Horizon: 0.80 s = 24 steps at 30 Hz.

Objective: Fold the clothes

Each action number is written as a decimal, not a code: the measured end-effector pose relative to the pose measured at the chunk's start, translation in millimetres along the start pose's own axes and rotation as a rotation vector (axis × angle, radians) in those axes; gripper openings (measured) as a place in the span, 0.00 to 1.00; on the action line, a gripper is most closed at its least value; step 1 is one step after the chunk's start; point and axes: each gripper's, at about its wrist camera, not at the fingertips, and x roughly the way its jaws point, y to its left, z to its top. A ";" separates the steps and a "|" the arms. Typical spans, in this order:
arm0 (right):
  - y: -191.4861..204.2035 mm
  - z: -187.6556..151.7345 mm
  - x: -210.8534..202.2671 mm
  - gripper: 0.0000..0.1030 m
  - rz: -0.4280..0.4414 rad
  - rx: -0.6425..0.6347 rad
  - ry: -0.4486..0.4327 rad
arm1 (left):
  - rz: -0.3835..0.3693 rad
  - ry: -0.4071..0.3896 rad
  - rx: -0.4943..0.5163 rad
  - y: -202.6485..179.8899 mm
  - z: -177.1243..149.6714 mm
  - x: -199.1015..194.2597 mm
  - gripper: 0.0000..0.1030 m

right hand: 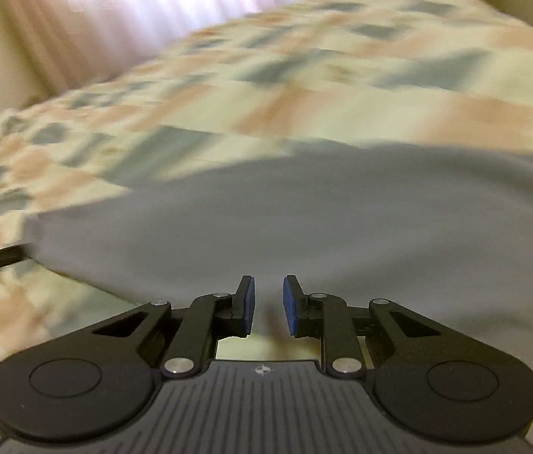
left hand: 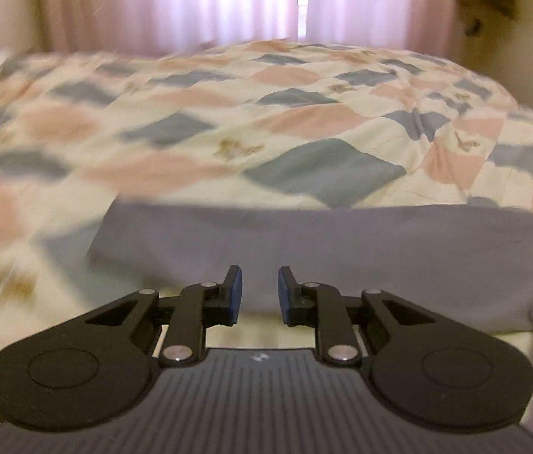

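Grey cloth [left hand: 342, 249] lies flat on the bed [left hand: 228, 113], filling the lower middle of both views, its near edge just past the pads. Left claw [left hand: 260, 295] and right claw [right hand: 269, 306] are both spread, pinching nothing. Blur hides detail, but the cloth looks already folded at least once. For a clean fold, both claws should probably bite the near edge level with each other, then lift together. No containers show.

no readable text

only a small white emblem [left hand: 258, 357] sits on each gripper's ribbed base, between the finger pivots; it spells nothing.
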 end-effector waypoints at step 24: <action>105.2 14.6 115.8 0.12 0.016 -0.253 -0.004 | 0.095 0.008 0.163 96.2 -18.1 89.7 0.12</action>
